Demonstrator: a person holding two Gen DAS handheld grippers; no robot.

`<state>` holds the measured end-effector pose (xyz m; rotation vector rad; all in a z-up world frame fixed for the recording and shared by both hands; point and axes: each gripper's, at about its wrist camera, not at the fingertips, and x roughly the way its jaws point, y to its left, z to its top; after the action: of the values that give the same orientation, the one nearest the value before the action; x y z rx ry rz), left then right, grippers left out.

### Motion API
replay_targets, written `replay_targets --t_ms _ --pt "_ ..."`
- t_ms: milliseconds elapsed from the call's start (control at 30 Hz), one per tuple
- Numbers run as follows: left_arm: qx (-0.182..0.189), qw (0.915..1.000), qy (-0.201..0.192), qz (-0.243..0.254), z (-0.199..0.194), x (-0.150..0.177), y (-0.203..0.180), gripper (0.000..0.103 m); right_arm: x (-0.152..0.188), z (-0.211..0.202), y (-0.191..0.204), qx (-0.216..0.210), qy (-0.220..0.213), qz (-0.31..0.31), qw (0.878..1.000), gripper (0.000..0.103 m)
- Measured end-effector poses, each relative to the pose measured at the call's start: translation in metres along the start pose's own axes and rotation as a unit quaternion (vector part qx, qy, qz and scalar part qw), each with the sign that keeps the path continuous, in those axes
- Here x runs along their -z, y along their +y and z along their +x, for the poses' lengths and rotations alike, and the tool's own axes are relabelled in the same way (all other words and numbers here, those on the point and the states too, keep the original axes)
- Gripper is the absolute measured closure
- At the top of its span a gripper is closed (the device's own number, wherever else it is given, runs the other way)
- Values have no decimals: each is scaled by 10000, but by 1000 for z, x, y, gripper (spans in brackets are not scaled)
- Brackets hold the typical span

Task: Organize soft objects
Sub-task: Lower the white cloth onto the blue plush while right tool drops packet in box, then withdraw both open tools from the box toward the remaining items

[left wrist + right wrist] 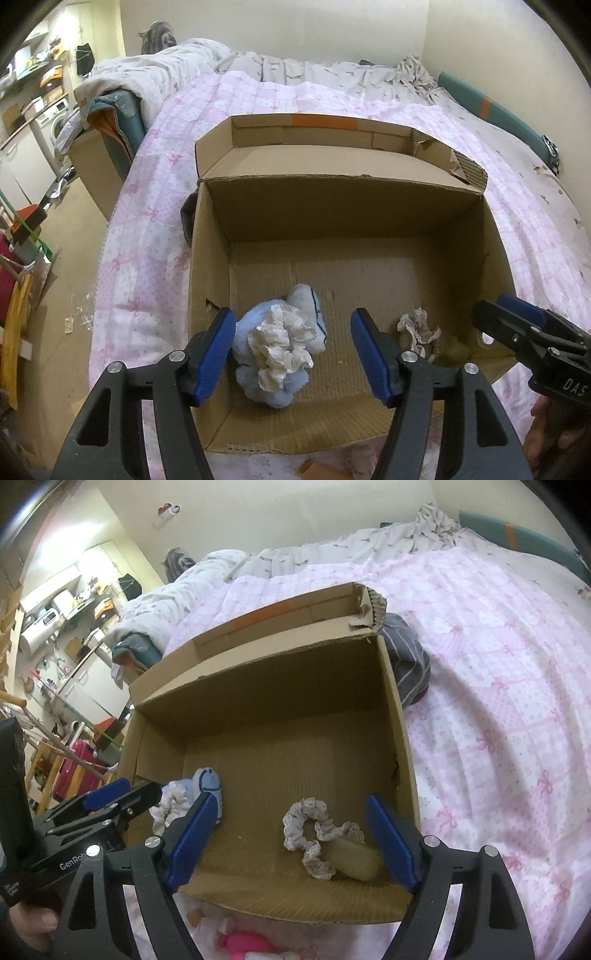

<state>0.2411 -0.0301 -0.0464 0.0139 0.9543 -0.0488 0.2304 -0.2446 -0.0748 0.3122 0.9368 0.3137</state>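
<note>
An open cardboard box sits on a pink quilted bed. In it lie a light blue plush toy with a white scrunchie on top, a lilac lace scrunchie, and a beige soft item. My left gripper is open just above the plush and white scrunchie, holding nothing. My right gripper is open above the lilac scrunchie, holding nothing. Each gripper shows in the other's view, the right one and the left one.
A grey striped cloth lies against the box's right outer wall. A pink soft toy lies on the bed in front of the box. Bedding is heaped at the far end. Floor clutter and furniture are at the left.
</note>
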Motion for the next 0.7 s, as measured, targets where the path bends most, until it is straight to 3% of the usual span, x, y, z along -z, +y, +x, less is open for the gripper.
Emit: replay_targets --t_ms 300,700 --pt "-48 10000 -51 7 -8 1 2 41 1 -5 -1 76 -36 -47 10000 15" --pt "-111 9992 -357 -115 -48 3 19 41 9 -34 0 214 -154 -73 9996 15"
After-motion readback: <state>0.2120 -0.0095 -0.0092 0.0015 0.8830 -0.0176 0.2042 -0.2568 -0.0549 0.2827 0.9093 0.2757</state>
